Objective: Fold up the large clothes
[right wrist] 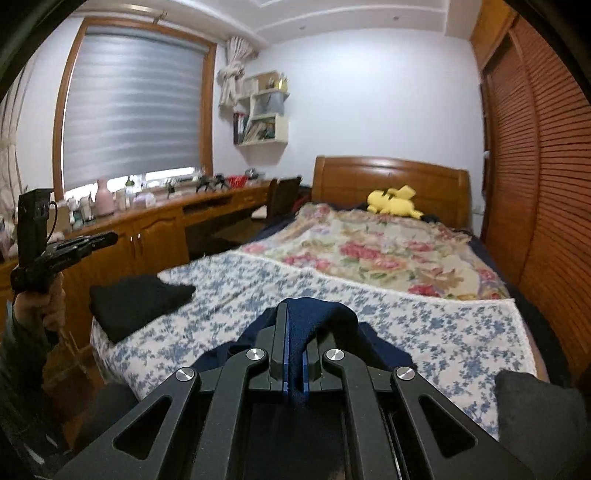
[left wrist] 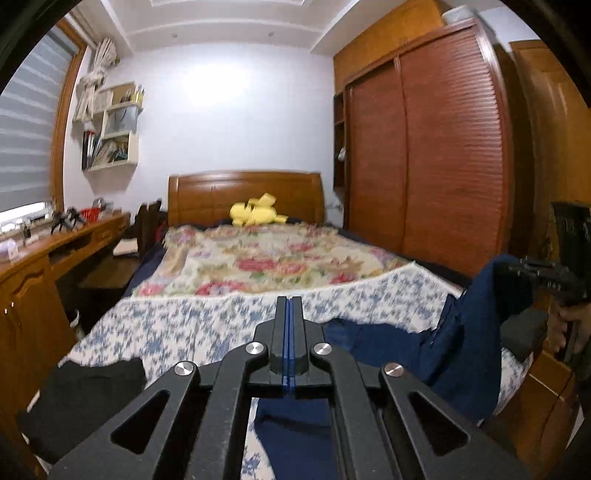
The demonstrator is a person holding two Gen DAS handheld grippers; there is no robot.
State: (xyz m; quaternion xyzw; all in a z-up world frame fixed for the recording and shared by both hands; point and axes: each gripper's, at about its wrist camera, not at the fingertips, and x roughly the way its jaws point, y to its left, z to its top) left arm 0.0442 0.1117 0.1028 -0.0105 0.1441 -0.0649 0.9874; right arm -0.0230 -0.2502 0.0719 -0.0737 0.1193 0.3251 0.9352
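The right gripper (right wrist: 294,325) grasps a fold of the large navy blue garment (left wrist: 461,332), lifting it above the blue-flowered bedspread (right wrist: 424,325). The left gripper (left wrist: 289,310) has its jaws pressed together, empty. I judge folding has hardly begun; a black folded cloth (right wrist: 136,299) lies beside.

- Pale walls (right wrist: 369,92); white stepped ceiling (left wrist: 221,26); a bright patch of light on the far wall
- Window (right wrist: 133,110) in a wood frame, grey blind drawn most of the way down; daylight in the strip below it; a tied-back curtain (right wrist: 232,81) beside it
- White wall shelf (right wrist: 264,110) with books, in the corner
- Long wooden worktop (right wrist: 166,214) under the window, crowded with bottles and small items; a chair (right wrist: 284,195) pushed in at its end
- Bed (left wrist: 295,314) with wooden headboard (left wrist: 243,192); blue-flowered cover near, red-flowered blanket (left wrist: 266,258) beyond; yellow plush (left wrist: 256,212) at the head
- Tall wardrobe (left wrist: 424,147) with slatted doors along the bed's side
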